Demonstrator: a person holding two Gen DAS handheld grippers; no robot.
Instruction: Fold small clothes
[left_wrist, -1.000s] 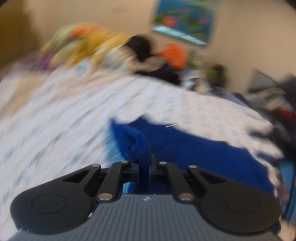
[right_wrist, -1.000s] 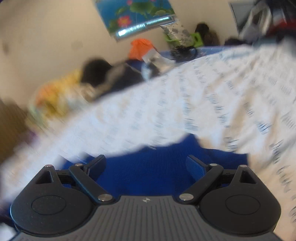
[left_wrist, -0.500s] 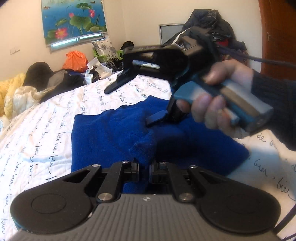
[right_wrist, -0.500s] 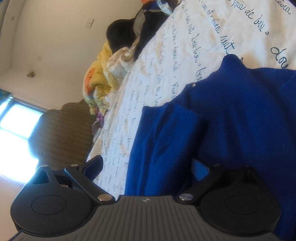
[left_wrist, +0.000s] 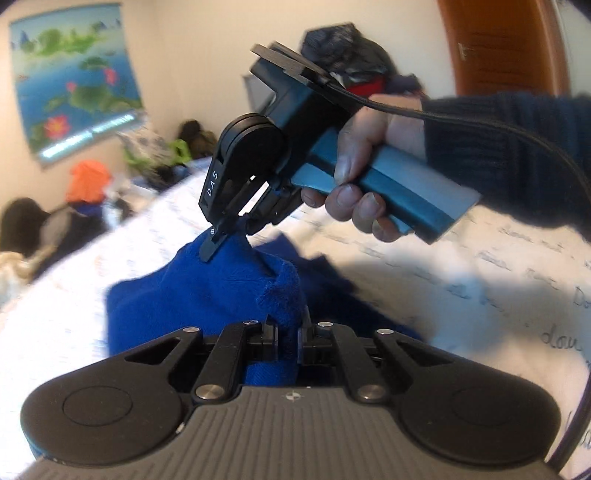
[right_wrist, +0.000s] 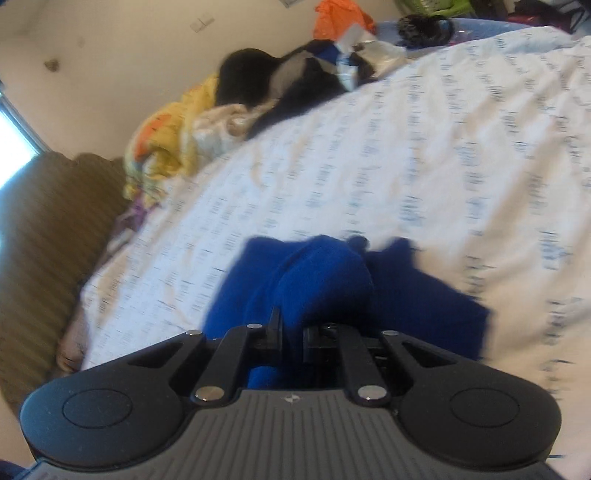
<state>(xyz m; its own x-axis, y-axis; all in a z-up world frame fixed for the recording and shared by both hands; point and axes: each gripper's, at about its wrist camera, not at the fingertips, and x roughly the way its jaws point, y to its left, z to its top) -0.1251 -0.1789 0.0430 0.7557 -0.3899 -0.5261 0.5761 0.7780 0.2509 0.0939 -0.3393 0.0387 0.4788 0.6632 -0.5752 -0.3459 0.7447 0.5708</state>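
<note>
A small blue knit garment (left_wrist: 207, 291) lies partly lifted on the white printed bedsheet (left_wrist: 461, 280). My left gripper (left_wrist: 288, 341) is shut on a bunched edge of it, close to the camera. My right gripper (left_wrist: 236, 247), held in a hand, is shut on another raised part of the garment, just beyond and left of the left gripper. In the right wrist view my right gripper (right_wrist: 291, 338) pinches a blue fold (right_wrist: 321, 280), and the rest of the garment trails down onto the sheet (right_wrist: 424, 147).
A pile of clothes and a yellow blanket (right_wrist: 173, 140) lies at the far side of the bed. An orange bag (left_wrist: 88, 181) and clutter sit under a lotus poster (left_wrist: 70, 81). A wooden door (left_wrist: 506, 44) and dark clothes (left_wrist: 343, 48) are behind the hand.
My right gripper was open over the garment; it has closed on a fold and lifted it. My left gripper keeps its hold and has risen with the cloth.
</note>
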